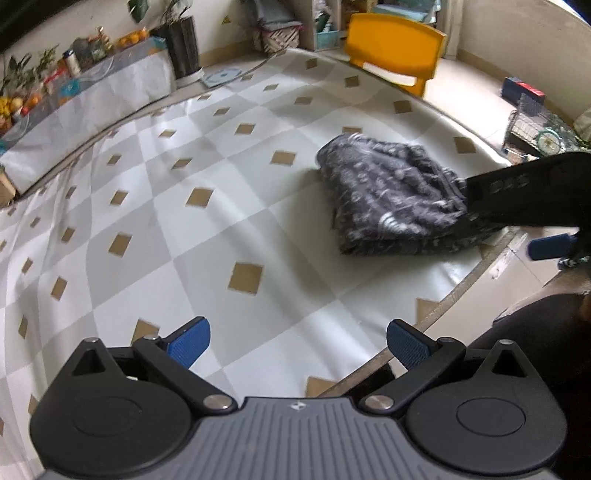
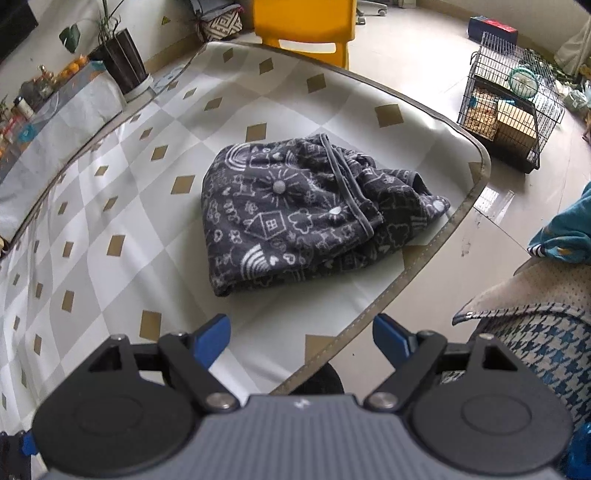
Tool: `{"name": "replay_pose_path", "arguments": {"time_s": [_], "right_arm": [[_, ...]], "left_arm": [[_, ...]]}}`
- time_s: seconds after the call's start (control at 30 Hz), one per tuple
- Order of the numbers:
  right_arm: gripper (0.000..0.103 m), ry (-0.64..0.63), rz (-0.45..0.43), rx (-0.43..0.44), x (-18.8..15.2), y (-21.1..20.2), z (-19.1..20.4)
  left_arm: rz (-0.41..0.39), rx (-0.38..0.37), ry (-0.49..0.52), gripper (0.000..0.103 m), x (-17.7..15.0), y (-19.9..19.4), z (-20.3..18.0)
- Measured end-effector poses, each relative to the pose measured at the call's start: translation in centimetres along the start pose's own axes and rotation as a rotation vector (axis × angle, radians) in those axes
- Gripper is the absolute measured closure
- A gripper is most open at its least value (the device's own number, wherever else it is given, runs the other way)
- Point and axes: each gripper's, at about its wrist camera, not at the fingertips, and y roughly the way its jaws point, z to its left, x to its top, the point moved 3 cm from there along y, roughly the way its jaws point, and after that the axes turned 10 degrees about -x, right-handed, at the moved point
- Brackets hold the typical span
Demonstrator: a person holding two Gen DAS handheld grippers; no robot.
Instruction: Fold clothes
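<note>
Wide-open right gripper point(image 2: 301, 341) above folded dark garment point(image 2: 295, 218) on table point(image 2: 110, 206)

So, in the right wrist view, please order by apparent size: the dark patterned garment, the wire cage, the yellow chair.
1. Dark patterned garment, clearly largest.
2. Wire cage.
3. Yellow chair, cut by the frame edge and farther away, so cage versus chair is unsure.

No words or numbers could be read. A small yellow triangular sign point(image 2: 165, 19) stood on the wall left of the yellow chair point(image 2: 303, 27), its symbol too small.
</note>
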Motion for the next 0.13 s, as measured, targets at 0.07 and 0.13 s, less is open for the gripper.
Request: {"name": "replay_pose_path", "arguments": {"time_s": [0.07,0.13], "right_arm": [[0.019,-0.011,0.001,0.010,0.0,0.0,0.6],[0.019,-0.033,0.015,0.022,-0.1,0.2,1.5]], "left_arm": [[0.008,0.018,-0.031,0.000,-0.7,0.3,1.4],[0.012,0.028,-0.070,0.000,-1.3,0.6,3.0]]}}
